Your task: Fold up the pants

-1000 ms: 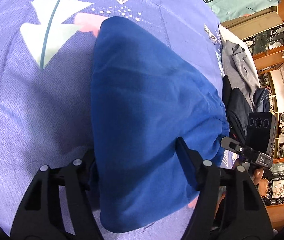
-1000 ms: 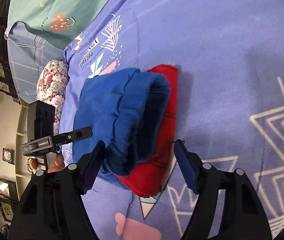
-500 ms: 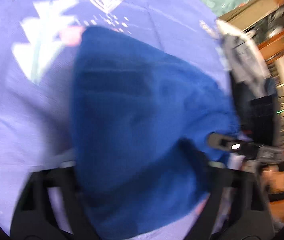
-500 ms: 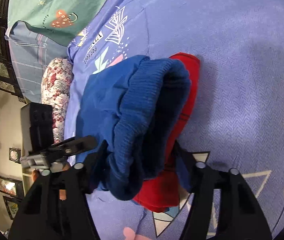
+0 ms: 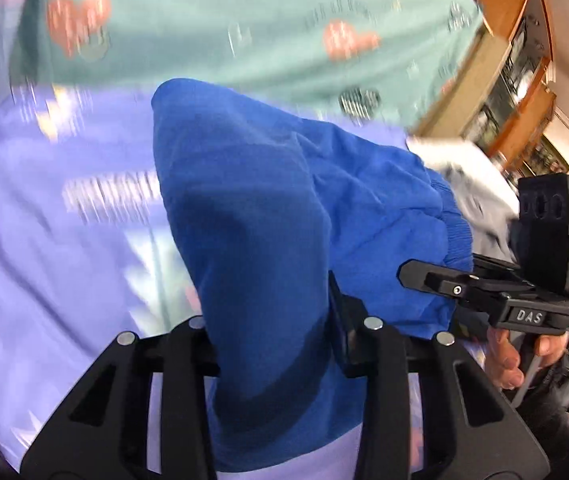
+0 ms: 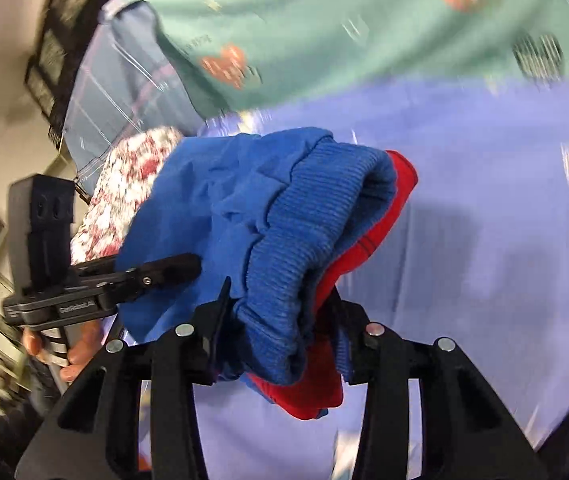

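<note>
Folded pants (image 5: 268, 216) are clamped at both ends and up off the bed (image 5: 44, 248), hanging over its purple sheet, back toward the green quilt (image 5: 244, 20) at the far edge. Left gripper (image 5: 272, 320): jaws just closed in, now pinching a thick fold of the blue cloth, which drapes down between the fingers and over the near side. Right gripper (image 6: 280, 312): jaws also just closed, gripping the ribbed waistband (image 6: 308, 232) end with the red inner layer (image 6: 368, 248) bunched in the same bite. Each camera sees the other gripper at the bundle's opposite side, a hand (image 6: 76, 348) on its handle. Background is motion-blurred; floral pillow (image 6: 124, 184) at the bed's left side.
</note>
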{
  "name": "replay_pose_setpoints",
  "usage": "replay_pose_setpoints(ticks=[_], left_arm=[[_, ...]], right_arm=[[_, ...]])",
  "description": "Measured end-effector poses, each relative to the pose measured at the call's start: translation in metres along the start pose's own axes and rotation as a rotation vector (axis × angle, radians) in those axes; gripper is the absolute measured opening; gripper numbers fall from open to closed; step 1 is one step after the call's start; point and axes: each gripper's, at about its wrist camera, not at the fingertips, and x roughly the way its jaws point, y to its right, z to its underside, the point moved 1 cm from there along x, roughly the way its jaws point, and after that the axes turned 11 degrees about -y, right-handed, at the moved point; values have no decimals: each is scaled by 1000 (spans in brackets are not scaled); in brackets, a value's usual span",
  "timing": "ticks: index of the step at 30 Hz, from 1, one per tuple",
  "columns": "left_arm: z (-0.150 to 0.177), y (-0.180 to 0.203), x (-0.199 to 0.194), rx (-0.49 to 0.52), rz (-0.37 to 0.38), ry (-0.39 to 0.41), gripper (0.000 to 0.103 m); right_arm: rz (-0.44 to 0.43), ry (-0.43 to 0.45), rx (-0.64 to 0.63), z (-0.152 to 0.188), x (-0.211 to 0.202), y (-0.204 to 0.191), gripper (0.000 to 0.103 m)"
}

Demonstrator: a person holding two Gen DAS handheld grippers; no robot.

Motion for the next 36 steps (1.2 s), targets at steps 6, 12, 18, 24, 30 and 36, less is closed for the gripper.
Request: replay_pose_setpoints(ticks=[6, 12, 18, 24, 30, 36], left_arm=[[-108, -74, 20, -70, -59, 116, 38], [-158, -151, 136, -176, -105, -5, 39], [-159, -196, 213, -235, -159, -77, 71], [-155, -195, 211, -252, -228, -75, 92], [-120, -156, 135, -258, -391, 98, 100], [-33, -76, 85, -134, -497, 161, 101]], right_arm=[[120, 72, -142, -128, 43, -8, 44], [208, -35, -151, -201, 161, 48, 44], [280, -122, -45, -205, 254, 112, 53], [326, -97, 2, -197, 253, 127, 82], [440, 51, -56, -153, 179, 78, 82], [574, 129, -128, -52, 120, 35, 87]])
